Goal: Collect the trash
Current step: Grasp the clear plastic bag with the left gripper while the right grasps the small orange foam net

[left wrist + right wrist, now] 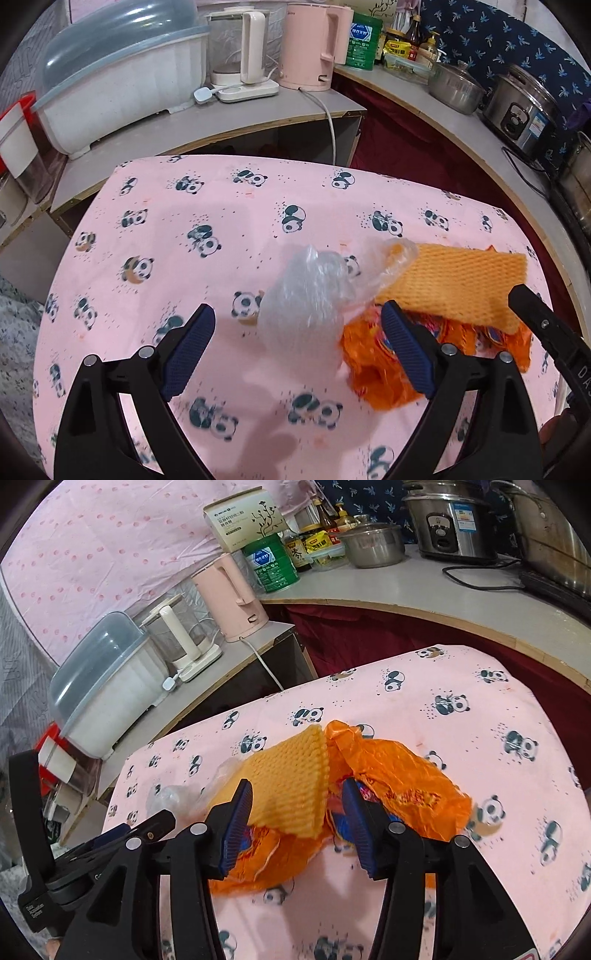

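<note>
Left tongs (299,325) are gaping wide around the clear plastic bag (306,295) – right tongs (297,805) are standing half open over yellow foam netting (288,779) and orange wrapper (399,775), all lying on the panda-cloth surface (184,206)

Cloth, film and foam on the table

Matt pink panda cloth (184,206); crinkly clear plastic bag (306,295); glossy orange wrapper (399,775); ribbed yellow foam net (291,775); shiny steel pot (456,88) upper right.
</note>
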The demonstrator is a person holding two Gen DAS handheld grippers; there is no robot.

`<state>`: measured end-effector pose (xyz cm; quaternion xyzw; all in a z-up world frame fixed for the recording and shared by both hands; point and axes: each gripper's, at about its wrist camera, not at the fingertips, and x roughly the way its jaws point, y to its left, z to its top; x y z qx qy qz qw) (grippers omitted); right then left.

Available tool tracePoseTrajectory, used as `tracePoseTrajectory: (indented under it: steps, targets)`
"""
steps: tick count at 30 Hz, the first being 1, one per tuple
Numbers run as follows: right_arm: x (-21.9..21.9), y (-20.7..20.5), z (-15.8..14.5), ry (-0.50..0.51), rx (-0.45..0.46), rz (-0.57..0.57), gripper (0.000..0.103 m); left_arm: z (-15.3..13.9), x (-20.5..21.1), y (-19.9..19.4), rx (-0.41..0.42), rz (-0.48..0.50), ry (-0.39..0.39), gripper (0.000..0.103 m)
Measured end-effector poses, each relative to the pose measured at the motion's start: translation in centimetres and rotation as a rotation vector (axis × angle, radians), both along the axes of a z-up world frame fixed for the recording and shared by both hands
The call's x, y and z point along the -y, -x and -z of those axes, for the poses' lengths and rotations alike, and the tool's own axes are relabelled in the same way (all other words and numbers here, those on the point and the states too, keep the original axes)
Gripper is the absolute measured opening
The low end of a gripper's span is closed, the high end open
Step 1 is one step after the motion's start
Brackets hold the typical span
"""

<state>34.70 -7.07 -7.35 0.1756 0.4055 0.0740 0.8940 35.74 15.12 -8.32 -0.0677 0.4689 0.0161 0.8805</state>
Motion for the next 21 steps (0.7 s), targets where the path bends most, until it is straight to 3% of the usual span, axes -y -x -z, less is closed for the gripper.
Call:
tracePoseTrajectory:
  steps: [4, 6, 7, 9, 12, 21]
  targets:
    - [-0.4, -1.3, 0.8, -0.011, -0.005, -0.008, 0.049, 1.1, 0.3, -1.4, -0.011, 0.009, 0.013, 0.086]
    - [-0.8, -1.5, 1.0, -0.011, -0.001, -0.021, 0.047, 1.5, 0.5, -1.8, -0.014, 0.017, 0.016, 0.077]
    - [-0.9, -1.4, 1.0, -0.01, 0.002, -0.025, 0.043, 1.7, 0.7, -1.9, -0.023, 0.026, 0.02, 0.064]
    - [-1.1, -1.3, 1.0, -0.008, 0.006, -0.037, 0.021, 2.0, 0.9, -2.0, -0.04, 0.033, 0.028, 0.048]
    - [-1.2, -0.6, 0.5, -0.01, 0.022, -0.045, 0.012, 1.5, 0.8, -1.5, -0.026, 0.03, 0.038, 0.041]
    - [0.4, 3.4, -4.5, -0.027, 0.118, -0.017, 0.01, -2.9, 0.9, 2.3, 0.032, 0.017, 0.072, 0.039]
